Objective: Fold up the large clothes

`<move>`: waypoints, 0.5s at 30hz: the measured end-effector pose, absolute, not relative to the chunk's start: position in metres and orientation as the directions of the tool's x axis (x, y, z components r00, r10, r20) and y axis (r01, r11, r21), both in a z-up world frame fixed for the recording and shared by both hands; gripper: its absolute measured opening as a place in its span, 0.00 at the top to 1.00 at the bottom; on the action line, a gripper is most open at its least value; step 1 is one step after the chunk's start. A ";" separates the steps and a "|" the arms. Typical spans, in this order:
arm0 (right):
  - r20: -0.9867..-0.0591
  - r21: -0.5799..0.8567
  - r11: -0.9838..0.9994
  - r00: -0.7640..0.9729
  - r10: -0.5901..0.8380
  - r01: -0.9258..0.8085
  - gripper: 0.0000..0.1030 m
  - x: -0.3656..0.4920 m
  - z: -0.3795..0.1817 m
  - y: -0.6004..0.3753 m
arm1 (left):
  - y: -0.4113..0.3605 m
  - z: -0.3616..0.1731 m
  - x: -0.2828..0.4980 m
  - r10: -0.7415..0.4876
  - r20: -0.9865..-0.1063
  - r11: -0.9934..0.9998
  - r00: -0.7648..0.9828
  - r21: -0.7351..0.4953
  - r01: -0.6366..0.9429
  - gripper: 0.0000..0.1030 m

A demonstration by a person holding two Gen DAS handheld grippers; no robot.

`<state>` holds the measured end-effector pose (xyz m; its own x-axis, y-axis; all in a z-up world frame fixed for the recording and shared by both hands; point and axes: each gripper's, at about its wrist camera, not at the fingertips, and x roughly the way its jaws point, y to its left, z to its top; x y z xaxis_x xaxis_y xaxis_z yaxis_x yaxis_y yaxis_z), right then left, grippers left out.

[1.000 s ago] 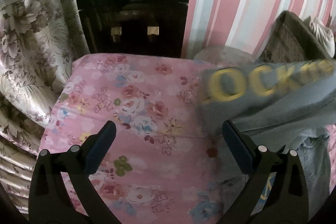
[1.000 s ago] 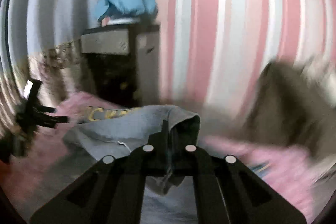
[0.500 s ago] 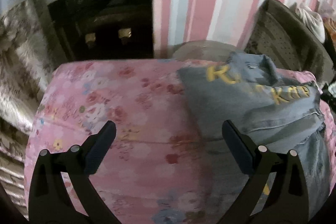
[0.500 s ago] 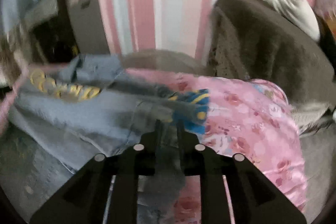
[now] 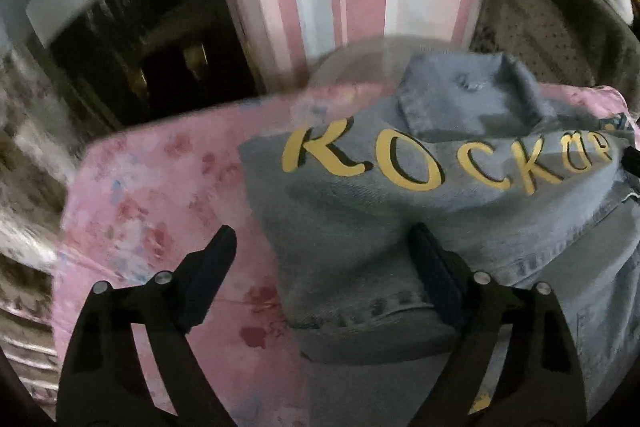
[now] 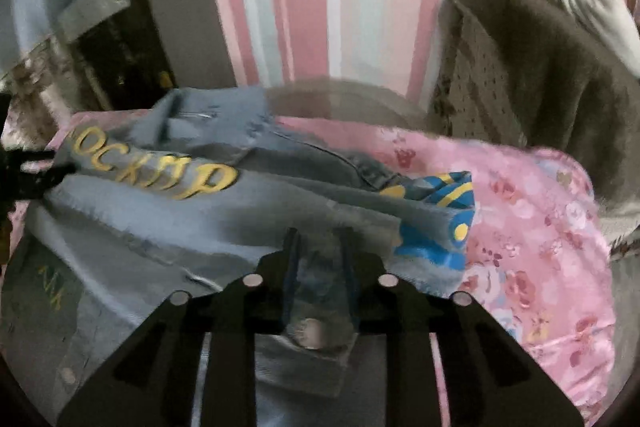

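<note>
Our left gripper [image 5: 320,259] hangs with jaws spread wide above the denim jacket [image 5: 420,211], which lies rumpled on the pink floral bedspread [image 5: 160,195]. Our right gripper [image 6: 318,251] pinches a faded denim fold. Only its view shows the blue-and-yellow patch [image 6: 440,219].

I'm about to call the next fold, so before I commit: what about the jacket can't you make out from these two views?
- Denim jacket lower hem, left wrist view: cut off by the frame bottom and the left gripper, which is open.
- Lettering's end, same view: runs off the right edge.
- Cloth pinched in the right gripper, right wrist view: fingers cover it; which part it is, unclear.
- Small yellow print: blurred, unreadable.
</note>
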<state>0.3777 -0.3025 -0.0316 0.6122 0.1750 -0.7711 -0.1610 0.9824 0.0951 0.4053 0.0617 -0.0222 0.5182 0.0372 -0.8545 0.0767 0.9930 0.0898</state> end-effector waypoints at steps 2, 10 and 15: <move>-0.777 0.124 0.979 0.598 0.196 -0.160 0.86 0.387 -0.037 -0.305 | 0.069 -0.031 0.407 0.015 -0.864 0.996 0.504 0.058 0.070 0.13; -0.722 0.127 0.970 0.651 0.235 -0.209 0.83 0.366 -0.011 -0.303 | 0.082 -0.030 0.390 -0.025 -0.842 0.998 0.539 0.014 0.069 0.13; -0.685 0.130 0.955 0.672 0.281 -0.267 0.83 0.324 0.006 -0.309 | 0.081 -0.008 0.351 -0.103 -0.802 0.992 0.588 -0.037 0.122 0.12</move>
